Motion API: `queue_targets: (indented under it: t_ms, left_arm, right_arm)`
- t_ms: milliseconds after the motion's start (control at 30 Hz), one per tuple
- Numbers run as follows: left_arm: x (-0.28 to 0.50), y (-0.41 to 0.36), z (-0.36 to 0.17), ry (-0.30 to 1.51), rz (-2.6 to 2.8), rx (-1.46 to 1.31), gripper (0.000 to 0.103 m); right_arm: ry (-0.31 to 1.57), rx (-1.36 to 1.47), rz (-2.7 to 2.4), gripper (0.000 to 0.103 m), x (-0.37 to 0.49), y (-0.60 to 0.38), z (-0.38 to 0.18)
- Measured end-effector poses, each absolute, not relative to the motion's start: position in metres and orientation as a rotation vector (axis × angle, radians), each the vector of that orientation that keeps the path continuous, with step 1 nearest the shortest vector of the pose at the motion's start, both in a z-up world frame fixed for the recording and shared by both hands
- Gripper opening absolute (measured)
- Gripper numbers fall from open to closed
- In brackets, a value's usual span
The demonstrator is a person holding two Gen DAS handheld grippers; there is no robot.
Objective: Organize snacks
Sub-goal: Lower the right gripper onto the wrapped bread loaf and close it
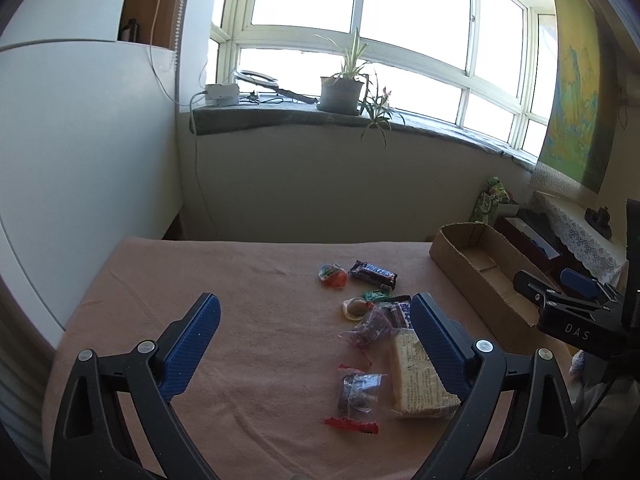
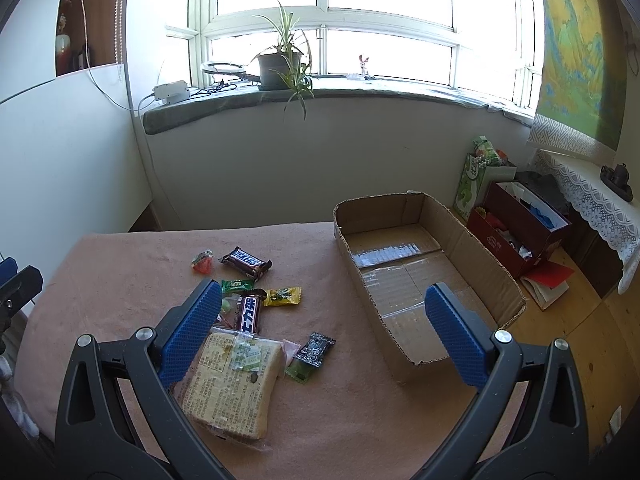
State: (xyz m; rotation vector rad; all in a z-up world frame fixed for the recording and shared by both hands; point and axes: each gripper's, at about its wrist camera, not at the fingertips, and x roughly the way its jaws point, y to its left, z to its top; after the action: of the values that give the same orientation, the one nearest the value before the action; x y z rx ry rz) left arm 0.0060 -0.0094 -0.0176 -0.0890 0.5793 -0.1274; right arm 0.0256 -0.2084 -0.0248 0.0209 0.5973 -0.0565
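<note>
Both grippers wide apart, empty: left gripper (image 1: 316, 316), right gripper (image 2: 324, 304). Snacks (image 2: 244, 304) lie scattered on the table (image 2: 120, 280), none boxed yet. Cardboard box (image 2: 480, 248) sits empty at 2 o'clock, likely the sorting destination.

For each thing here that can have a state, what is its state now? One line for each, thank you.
Cardboard box: open on top, nothing inside.
Snickers bar: wrapped, lying on the cloth outside the box.
Large bread packet: sealed, lying flat on the cloth.
Yellow candy: wrapped, on the cloth.
Left gripper: jaws wide open, holding nothing.
Right gripper: jaws wide open, holding nothing.
</note>
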Motion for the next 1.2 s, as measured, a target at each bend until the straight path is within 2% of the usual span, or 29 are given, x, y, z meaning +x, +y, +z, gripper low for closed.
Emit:
queue_targets:
  t_ms: [33,133,233,400,500,567,800,967,1200]
  left_arm:
    - [0.007,-0.012,-0.020,0.589,-0.137,-0.088,0.093]
    - [0.012,-0.021,-0.030,0.627,-0.173,-0.088,0.092]
    - [0.016,-0.034,-0.041,0.672,-0.206,-0.079,0.083]
    - [0.019,-0.052,-0.056,0.717,-0.240,-0.051,0.082]
    - [0.020,-0.059,-0.062,0.741,-0.258,-0.039,0.077]
    - [0.020,-0.063,-0.064,0.752,-0.268,-0.034,0.077]
    - [0.024,-0.073,-0.073,0.784,-0.303,-0.020,0.069]
    - [0.030,-0.075,-0.086,0.841,-0.380,-0.069,0.054]
    - [0.034,-0.076,-0.100,0.908,-0.469,-0.145,0.043]
  right_arm:
    - [0.605,0.020,-0.053,0.103,0.026,-0.208,-0.027]
    - [0.635,0.025,-0.030,0.095,0.030,-0.209,-0.033]
    - [0.666,0.037,-0.005,0.094,0.031,-0.209,-0.043]
    - [0.737,0.054,0.038,0.086,0.034,-0.208,-0.063]
    - [0.788,0.080,0.074,0.082,0.037,-0.209,-0.077]
    - [0.820,0.098,0.095,0.076,0.040,-0.208,-0.084]
    - [0.886,0.147,0.133,0.071,0.046,-0.210,-0.099]
    - [0.941,0.228,0.174,0.057,0.053,-0.219,-0.111]
    - [0.983,0.281,0.234,0.054,0.056,-0.218,-0.124]
